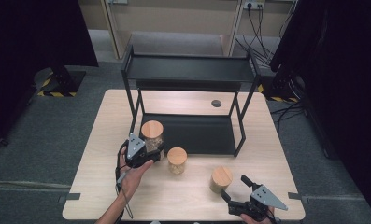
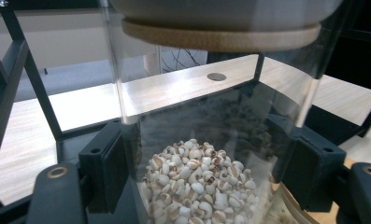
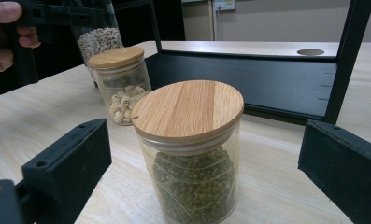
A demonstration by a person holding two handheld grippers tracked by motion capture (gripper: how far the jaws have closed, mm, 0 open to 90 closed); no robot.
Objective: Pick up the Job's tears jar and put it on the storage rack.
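Your left gripper [image 1: 148, 151] is clamped on the tall jar of pale grains [image 1: 152, 135], jar axis upright, held just in front of the black shelf rack's [image 1: 192, 133] lower tray, at its left end. The tray lies straight ahead of the jar; judged next move: carry forward onto it. Your right gripper [image 3: 202, 172] has jaws wide apart, holding nothing, green-bean jar [image 3: 190, 149] between them untouched.

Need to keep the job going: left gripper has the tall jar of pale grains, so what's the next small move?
Probably carry the tall jar forward onto the rack's lower shelf. The left gripper is shut on it beside the rack, and that shelf looks bare.
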